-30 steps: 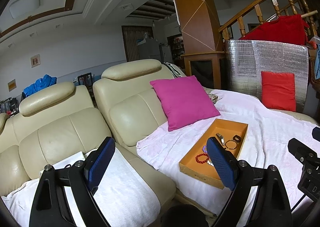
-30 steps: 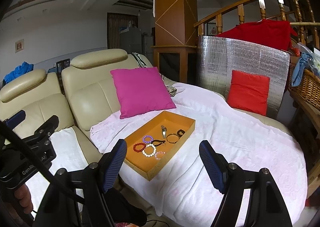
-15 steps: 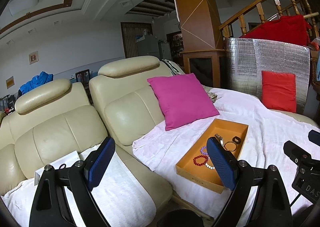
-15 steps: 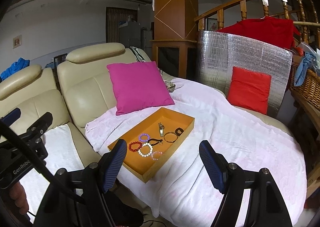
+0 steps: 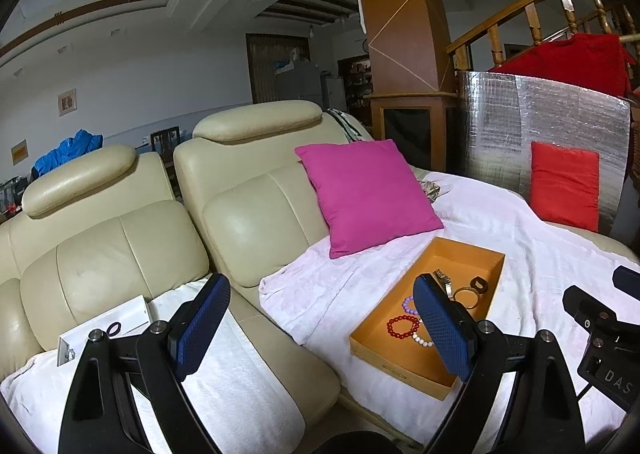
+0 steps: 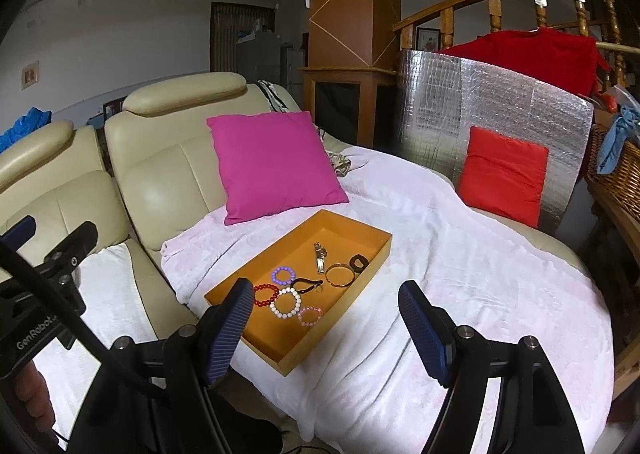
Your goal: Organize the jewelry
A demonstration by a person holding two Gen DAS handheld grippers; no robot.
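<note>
An orange tray [image 6: 376, 250] lies on the pink blanket on the sofa and also shows in the left wrist view [image 5: 400, 366]. It holds a red bead bracelet [image 6: 266, 294], a white one [image 6: 285, 303], a pink one [image 6: 310, 315], a purple one [image 6: 282, 275], a gold bangle [image 6: 340, 274], a watch [image 6: 320, 256] and a black band [image 6: 359, 263]. My right gripper [image 6: 326, 328] is open and empty, near the tray's front. My left gripper [image 5: 320, 330] is open and empty, left of the tray. A white box [image 5: 106, 328] with a dark ring sits on the left seat.
A magenta cushion [image 6: 276, 164] leans behind the tray and a red cushion [image 6: 502, 174] against a silver panel [image 6: 480, 110]. A wicker basket [image 6: 616, 170] stands at the right. A white towel [image 5: 224, 382] covers the left seat.
Both grippers have moved closer to the sofa; the tray looks larger and lower in the right wrist view. Both grippers stay open and empty.
</note>
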